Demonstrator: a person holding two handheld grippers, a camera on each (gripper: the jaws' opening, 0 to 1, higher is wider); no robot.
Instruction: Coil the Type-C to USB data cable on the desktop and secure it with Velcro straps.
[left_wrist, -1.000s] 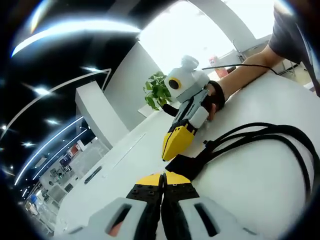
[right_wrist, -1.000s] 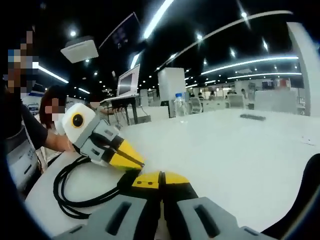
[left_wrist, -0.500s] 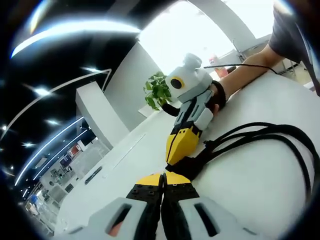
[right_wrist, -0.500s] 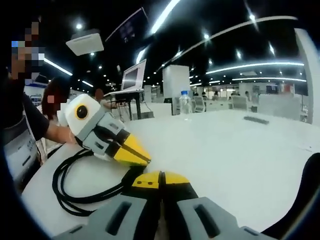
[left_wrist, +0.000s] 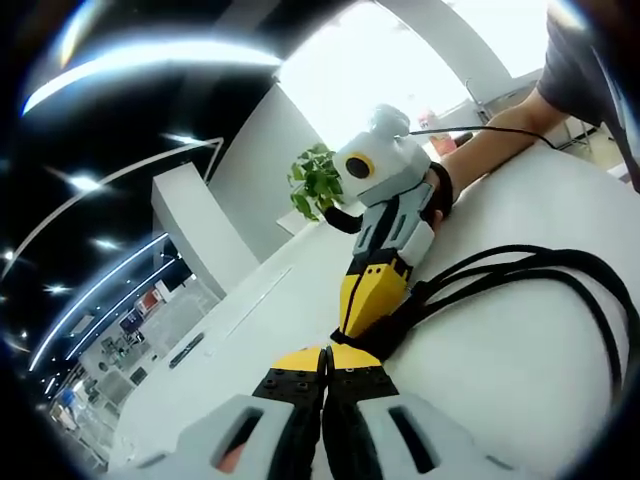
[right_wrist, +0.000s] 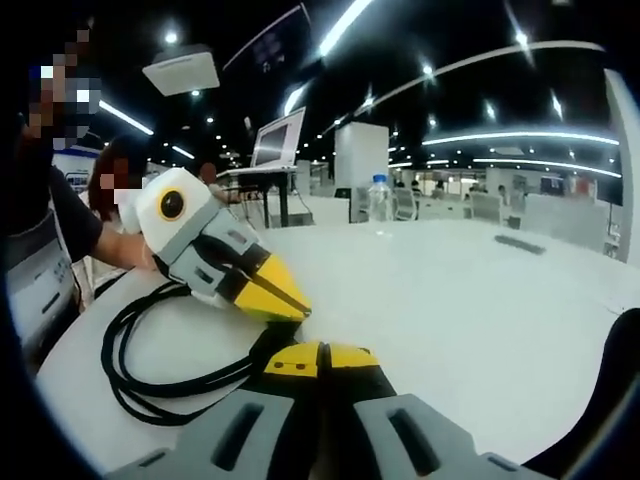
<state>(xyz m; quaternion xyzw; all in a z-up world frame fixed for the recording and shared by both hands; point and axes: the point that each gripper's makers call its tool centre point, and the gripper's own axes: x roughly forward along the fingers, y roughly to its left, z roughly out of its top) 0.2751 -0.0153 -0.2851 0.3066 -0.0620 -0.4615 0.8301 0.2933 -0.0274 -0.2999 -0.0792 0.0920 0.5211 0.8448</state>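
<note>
The black data cable (left_wrist: 560, 270) lies coiled in loose loops on the white table, also seen as the cable (right_wrist: 130, 360) at the left of the right gripper view. Its gathered end is wrapped in a black Velcro strap (left_wrist: 372, 335), the same strap (right_wrist: 272, 345). My left gripper (left_wrist: 325, 358) is shut, with the strap right at its tips. My right gripper (left_wrist: 358, 322) comes in from above, shut, pointing down onto the strap. In the right gripper view the right gripper (right_wrist: 320, 352) is shut beside the strap, and the left gripper (right_wrist: 295, 308) hovers just over it. Whether either one pinches the strap is hidden.
A white table (left_wrist: 500, 400) carries everything. The person's forearm (left_wrist: 490, 150) rests on it behind the coil. A potted plant (left_wrist: 315, 180) stands far back. A water bottle (right_wrist: 378, 200) and a laptop (right_wrist: 275, 150) stand further off.
The right gripper has swung from slanting to pointing straight down and has come onto the strap. The left gripper has edged closer to the right gripper's tips. The coil has stayed put.
</note>
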